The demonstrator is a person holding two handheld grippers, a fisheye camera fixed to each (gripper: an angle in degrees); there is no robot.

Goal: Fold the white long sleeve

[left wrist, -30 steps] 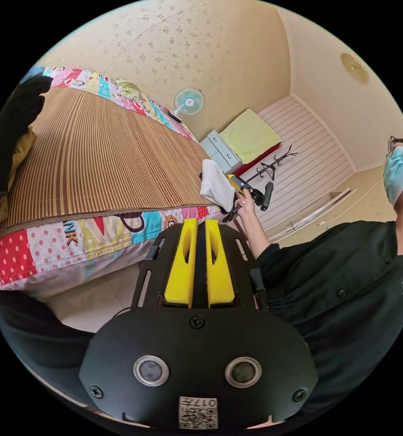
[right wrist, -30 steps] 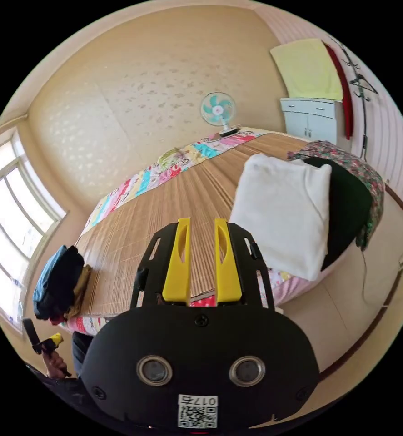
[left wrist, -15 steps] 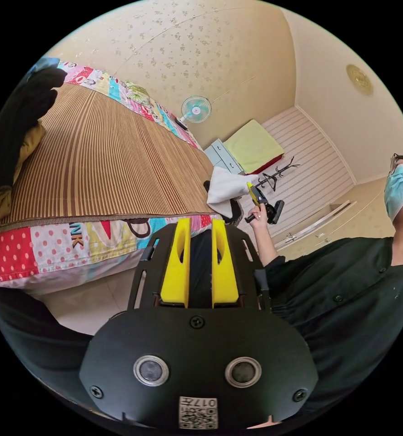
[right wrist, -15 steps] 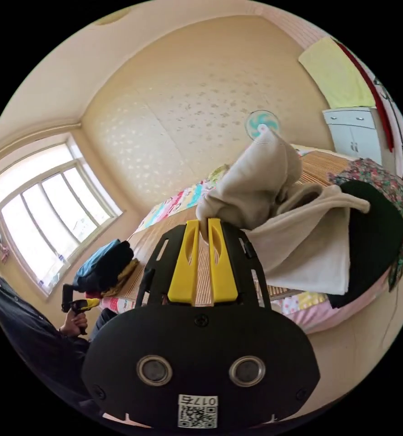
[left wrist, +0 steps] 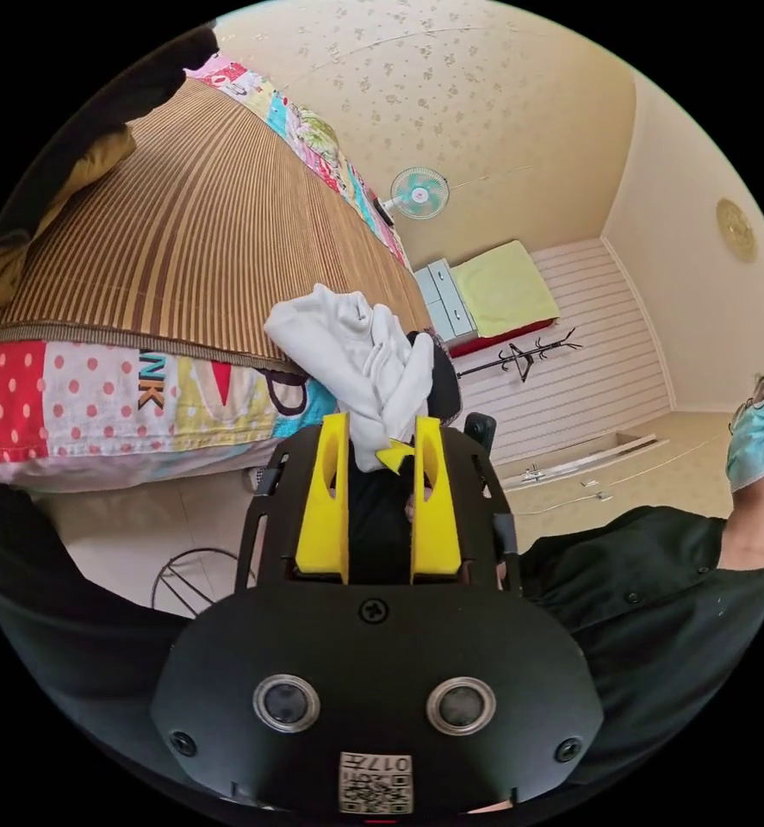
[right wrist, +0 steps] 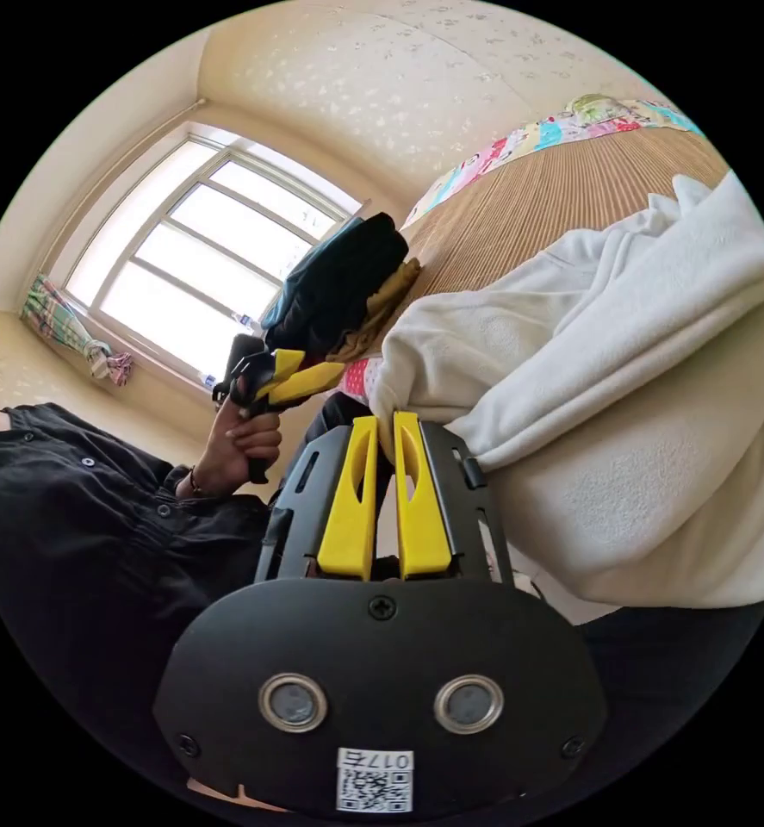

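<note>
Right gripper view: your right gripper (right wrist: pixel 386 429) has its two yellow jaws drawn close together, pinching a bunched fold of the white fleece long-sleeve top (right wrist: pixel 623 405) at their tips. The rest of the garment hangs up and to the right of the jaws, in front of the brown striped bamboo bed mat (right wrist: pixel 562 189). Your left hand (right wrist: pixel 244 431) appears at centre left, holding the other yellow-and-black gripper before a pile of dark clothes (right wrist: pixel 338 284) and the bright window (right wrist: pixel 192 276).

Left gripper view: your left gripper (left wrist: pixel 382 448) stands with its jaws parted and nothing between them. The white top (left wrist: pixel 356 362) hangs bunched just beyond the jaw tips, overlapping the gap, with a yellow jaw tip of the right gripper (left wrist: pixel 394 454) showing at its lower end. Behind it lies the patchwork quilt edge (left wrist: pixel 97 396).

Compared with half a second ago: the garment was then half draped on the bed's far corner; it is now lifted clear and carried close to the left gripper, whose jaws have opened wider.

Writing: the letters "NK" are legible on the quilt edge; a coded label (left wrist: pixel 375 782) sits on each gripper body.
</note>
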